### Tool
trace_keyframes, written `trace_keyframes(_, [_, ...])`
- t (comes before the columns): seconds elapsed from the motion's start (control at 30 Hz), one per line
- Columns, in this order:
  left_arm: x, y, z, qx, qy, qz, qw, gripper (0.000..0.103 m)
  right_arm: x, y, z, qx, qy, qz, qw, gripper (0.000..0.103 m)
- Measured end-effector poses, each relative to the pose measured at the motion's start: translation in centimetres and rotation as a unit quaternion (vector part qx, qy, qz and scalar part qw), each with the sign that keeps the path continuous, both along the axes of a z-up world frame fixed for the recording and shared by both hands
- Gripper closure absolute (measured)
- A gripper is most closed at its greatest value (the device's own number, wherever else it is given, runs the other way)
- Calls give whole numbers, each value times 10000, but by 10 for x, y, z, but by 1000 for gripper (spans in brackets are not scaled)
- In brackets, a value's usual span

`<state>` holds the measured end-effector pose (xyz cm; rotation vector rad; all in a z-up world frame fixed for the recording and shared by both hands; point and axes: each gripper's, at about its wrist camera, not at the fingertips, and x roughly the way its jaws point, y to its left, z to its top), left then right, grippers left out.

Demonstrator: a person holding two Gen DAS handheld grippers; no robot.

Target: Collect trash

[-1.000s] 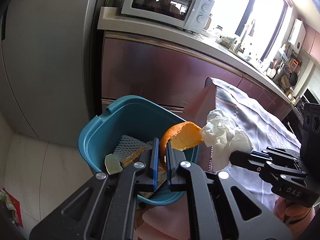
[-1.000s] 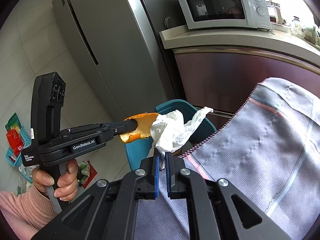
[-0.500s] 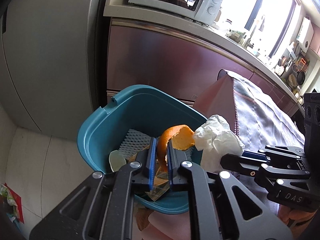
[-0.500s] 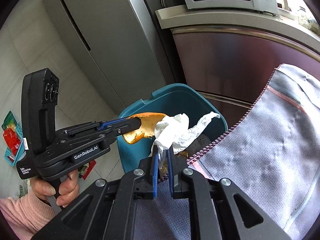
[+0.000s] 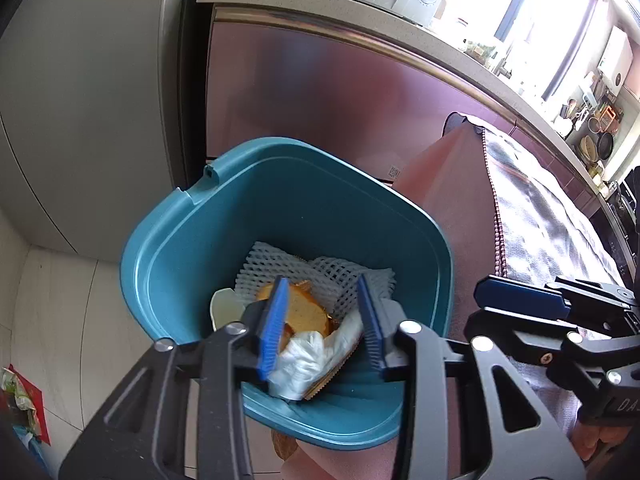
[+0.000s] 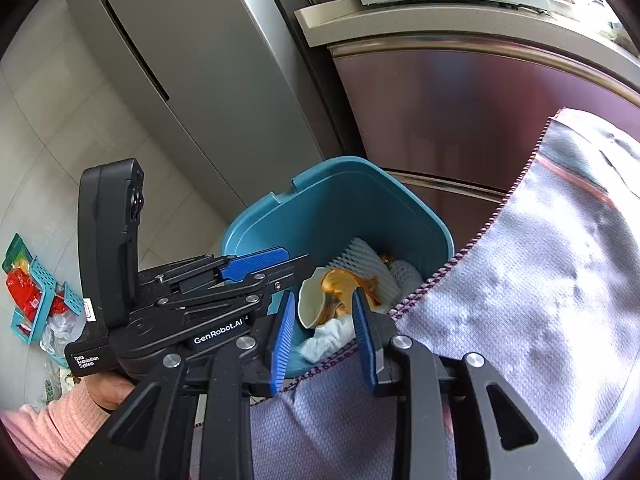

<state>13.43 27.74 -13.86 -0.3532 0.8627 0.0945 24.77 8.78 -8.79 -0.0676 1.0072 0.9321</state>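
Orange peel [image 5: 298, 314] and crumpled tissue [image 5: 310, 356] lie inside the blue bin [image 5: 168, 264], both grippers [image 5: 322, 322] [image 6: 322, 330] above it just opened and empty; this drop looks done.

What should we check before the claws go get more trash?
1. Left claw empty: ok, its jaws have just been opening, nothing pinched.
2. Right claw empty: ok, its jaws have just been opening too.
3. Curled orange peel inside the teal plastic bin: ok.
4. Crumpled white tissue inside the bin: ok.
5. Bin upright: ok.
6. More trash left on the grey cloth-covered table: cannot tell.
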Motion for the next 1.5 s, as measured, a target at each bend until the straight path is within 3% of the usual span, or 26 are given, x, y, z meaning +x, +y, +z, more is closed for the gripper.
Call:
trace_keyframes(0.1, [-7, -5, 8, 93, -140, 0, 9999, 53, -6, -12, 5, 126, -104, -58, 9999, 69])
trace_keyframes(0.17, [-15, -10, 18, 241, -326, -7, 9992, 43, -16, -22, 12, 180, -315, -121, 9993, 55])
trace_keyframes(0.23, [-25, -15, 30, 404, -566, -1, 9976, 21, -28, -36, 20, 286, -572, -192, 9978, 46])
trace_keyframes(0.4, [-58, -33, 59, 815, -1226, -20, 9891, 6, -59, -74, 39, 460, -1246, -637, 9891, 27])
trace_keyframes(0.6, [-100, -58, 87, 1226, -1863, -42, 9748, 6, -97, -124, 53, 486, -2057, -1507, 9657, 7])
trace_keyframes(0.87, [-131, -99, 105, 1449, -2333, -185, 9614, 6, -133, -187, 55, 376, -2754, -2523, 9269, 7])
trace_keyframes(1.17, [-153, -138, 109, 1746, -2691, -190, 9470, 6, -172, -229, 61, 441, -3482, -3252, 8781, 7])
trace_keyframes(1.23, [-156, -145, 110, 1810, -2755, -230, 9438, 6, -177, -234, 61, 456, -3548, -3320, 8728, 7])
trace_keyframes(1.5, [-166, -165, 112, 1980, -2981, -263, 9334, 6, -183, -248, 54, 413, -3466, -3440, 8717, 7])
